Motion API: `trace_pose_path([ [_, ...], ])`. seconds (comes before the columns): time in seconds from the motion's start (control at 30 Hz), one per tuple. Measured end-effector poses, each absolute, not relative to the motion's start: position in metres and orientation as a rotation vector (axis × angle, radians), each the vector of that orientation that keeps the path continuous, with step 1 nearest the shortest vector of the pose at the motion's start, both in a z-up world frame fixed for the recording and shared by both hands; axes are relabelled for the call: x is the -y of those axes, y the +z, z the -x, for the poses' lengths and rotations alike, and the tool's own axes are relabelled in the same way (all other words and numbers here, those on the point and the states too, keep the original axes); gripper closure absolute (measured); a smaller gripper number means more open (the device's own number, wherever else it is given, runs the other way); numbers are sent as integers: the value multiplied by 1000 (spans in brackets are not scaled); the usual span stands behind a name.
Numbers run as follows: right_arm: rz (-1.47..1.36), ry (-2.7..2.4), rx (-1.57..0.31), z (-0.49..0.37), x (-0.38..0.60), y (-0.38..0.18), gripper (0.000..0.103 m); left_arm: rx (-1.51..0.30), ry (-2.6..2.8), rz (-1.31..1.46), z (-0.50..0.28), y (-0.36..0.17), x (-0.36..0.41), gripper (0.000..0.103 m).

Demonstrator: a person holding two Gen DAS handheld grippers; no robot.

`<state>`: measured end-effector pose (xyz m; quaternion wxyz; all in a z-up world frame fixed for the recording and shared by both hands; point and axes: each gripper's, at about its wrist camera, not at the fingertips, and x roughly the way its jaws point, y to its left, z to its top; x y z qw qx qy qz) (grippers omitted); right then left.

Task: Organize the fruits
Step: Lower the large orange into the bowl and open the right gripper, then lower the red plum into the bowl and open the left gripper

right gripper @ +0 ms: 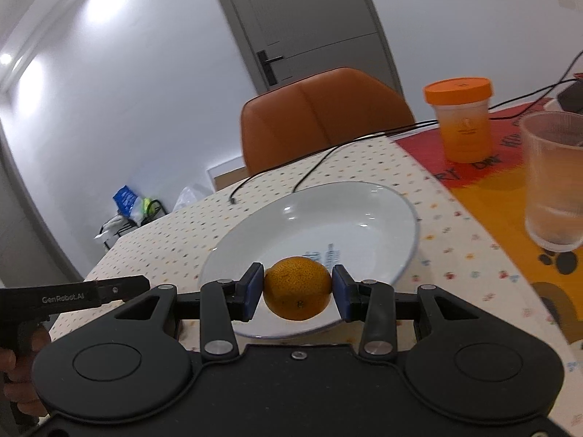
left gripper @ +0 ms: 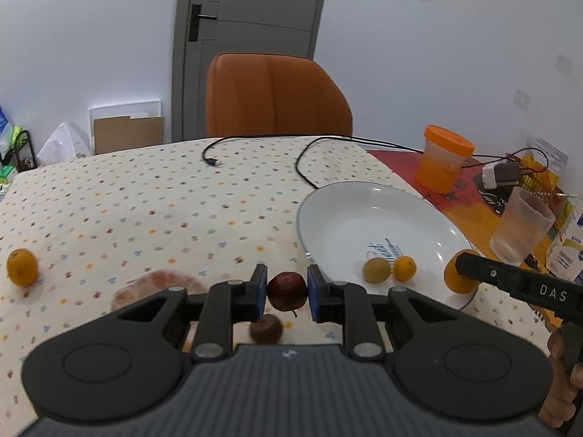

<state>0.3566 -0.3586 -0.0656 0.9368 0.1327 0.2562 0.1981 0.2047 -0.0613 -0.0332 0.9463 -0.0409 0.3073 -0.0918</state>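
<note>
A padded orange leather chair stands behind the dotted cream tablecloth. A grey panelled door interrupts plain white walls.

Two fruits in plate

dark red fruit in L claw | orange in R claw, over plate
</note>
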Motion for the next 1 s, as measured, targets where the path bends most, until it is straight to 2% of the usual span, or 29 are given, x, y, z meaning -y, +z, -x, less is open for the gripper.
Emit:
trace_pose_path([
  [0.2,-283,378,-506,-362,370,-67,64,-618,-215,54,-218,-29,80,81],
  [0.33,-276,374,-485,-362,371,-64,59,-610,-230,47,-225,-25,90,81],
  [0.73,-322,357,-458,-346,392,-65,59,-610,-284,-6,-230,-22,118,81],
  [0.87,-330,356,-453,-341,395,-67,58,-590,-290,-8,-225,-19,121,70],
  [1.0,-331,360,-454,-340,393,-67,58,-591,-265,-10,-221,-18,114,54],
])
